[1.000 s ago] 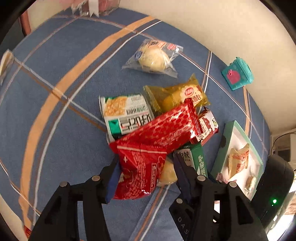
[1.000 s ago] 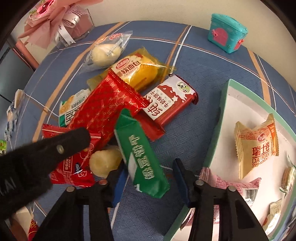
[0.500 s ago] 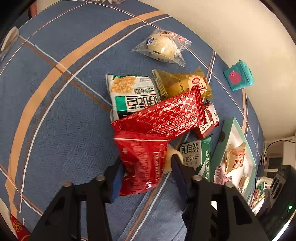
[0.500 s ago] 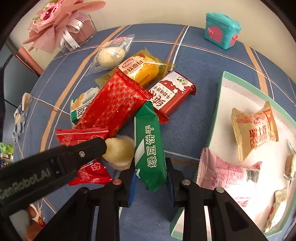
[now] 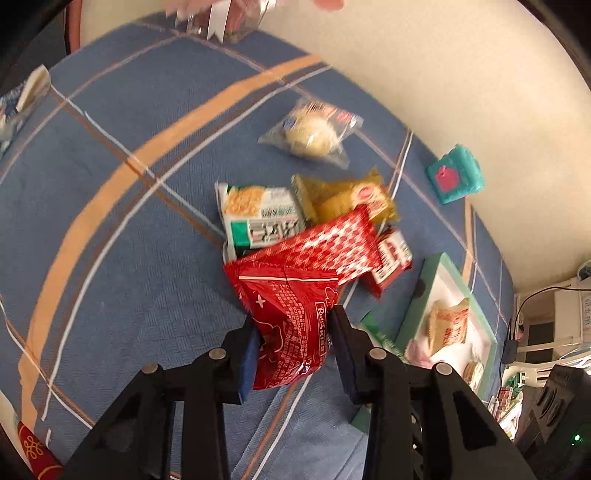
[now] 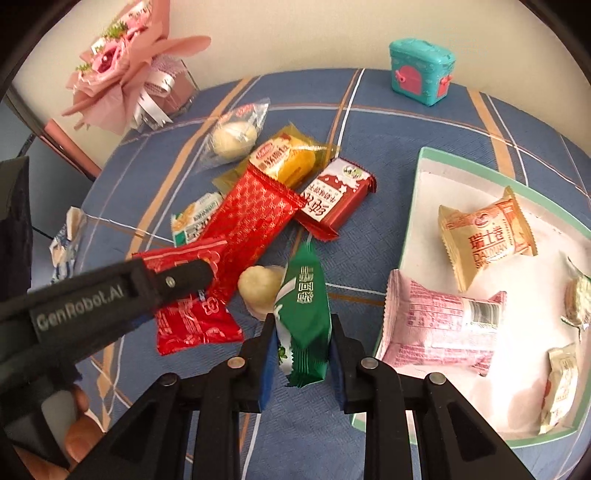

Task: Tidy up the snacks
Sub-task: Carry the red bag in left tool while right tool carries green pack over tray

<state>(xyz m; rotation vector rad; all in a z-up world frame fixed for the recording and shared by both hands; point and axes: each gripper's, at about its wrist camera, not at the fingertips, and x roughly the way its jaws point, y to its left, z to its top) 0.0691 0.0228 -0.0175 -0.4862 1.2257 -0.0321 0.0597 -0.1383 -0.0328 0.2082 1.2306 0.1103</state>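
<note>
Snack pile (image 6: 266,206) lies left of the tray (image 6: 410,236) — toy chest (image 6: 421,72) behind, bouquet (image 6: 125,81) far left.

Setting: domestic interior, a home living or dining space. Evidence: table under a blue plaid tablecloth (image 6: 406,122) with orange and white stripes, set against a plain cream wall (image 6: 295,33). Far left, a pink ribbon-tied flower bouquet (image 6: 125,77) (decorative, gift-style wrapping). Far right, a small teal toy chest (image 6: 421,72) with pink clasps. Loose wrapped household snacks (image 6: 258,218) mid-table; more in a green-rimmed white tray (image 6: 413,206), near right. Beyond the table's right edge, cables and cluttered white shelving (image 5: 554,332), blurred.
</note>
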